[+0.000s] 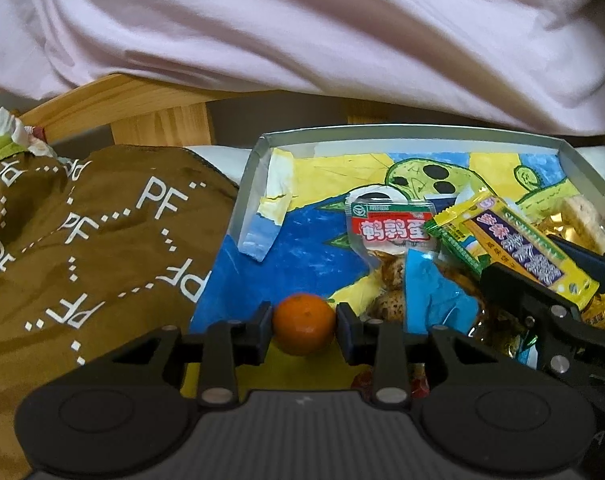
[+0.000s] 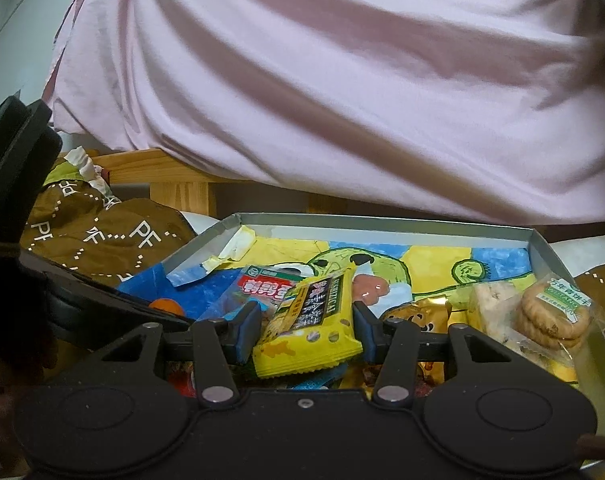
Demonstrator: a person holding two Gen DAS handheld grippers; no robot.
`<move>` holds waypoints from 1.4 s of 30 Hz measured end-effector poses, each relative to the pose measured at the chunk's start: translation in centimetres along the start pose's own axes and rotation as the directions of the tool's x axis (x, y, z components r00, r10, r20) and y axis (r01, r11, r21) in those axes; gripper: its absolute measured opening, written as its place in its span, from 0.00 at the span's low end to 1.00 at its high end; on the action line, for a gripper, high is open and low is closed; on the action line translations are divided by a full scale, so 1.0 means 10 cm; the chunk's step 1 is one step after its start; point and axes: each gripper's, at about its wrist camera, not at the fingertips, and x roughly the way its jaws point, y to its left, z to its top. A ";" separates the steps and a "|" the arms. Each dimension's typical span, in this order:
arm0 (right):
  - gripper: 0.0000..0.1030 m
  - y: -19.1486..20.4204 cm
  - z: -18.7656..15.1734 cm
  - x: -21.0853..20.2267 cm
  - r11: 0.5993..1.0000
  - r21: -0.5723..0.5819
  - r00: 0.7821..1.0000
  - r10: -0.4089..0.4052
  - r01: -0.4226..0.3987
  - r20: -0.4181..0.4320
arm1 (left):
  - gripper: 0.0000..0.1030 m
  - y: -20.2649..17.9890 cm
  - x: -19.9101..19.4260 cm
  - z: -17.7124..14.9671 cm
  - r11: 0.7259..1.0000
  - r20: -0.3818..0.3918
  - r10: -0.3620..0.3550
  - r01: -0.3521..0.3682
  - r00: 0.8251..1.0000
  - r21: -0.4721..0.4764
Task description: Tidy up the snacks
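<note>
Left wrist view: left gripper [image 1: 304, 330] brackets a small orange [image 1: 303, 328] low over the tray [image 1: 246, 184]; pads at its sides, contact looks marginal. Risk: round fruit may slip out and roll across the painted tray floor. Orange is smooth, whole, with a dark speck. Right gripper [image 2: 306, 330] stands partly open around a yellow snack packet [image 2: 308, 328]; grip unclear, so it may slide.
</note>
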 end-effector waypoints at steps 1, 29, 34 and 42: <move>0.52 0.00 0.00 -0.01 1.000 0.002 1.000 -0.001 0.001 0.002 | 0.39 0.01 -0.01 0.00 1.000 0.001 0.001 0.000 1.000 -0.007; 0.86 -0.20 0.46 -0.75 0.990 0.085 0.989 -0.119 0.112 0.083 | 0.95 0.16 -1.02 0.12 0.985 0.167 0.024 0.005 0.986 -0.170; 0.95 -0.31 0.59 -1.16 0.985 0.122 0.985 -0.136 0.123 0.104 | 0.99 0.10 -1.40 0.13 0.986 0.209 0.025 0.011 0.978 -0.166; 0.99 -0.35 0.65 -1.73 0.981 0.132 0.982 -0.159 0.145 0.100 | 1.00 0.01 -1.87 0.02 0.985 0.241 0.013 0.029 0.970 -0.170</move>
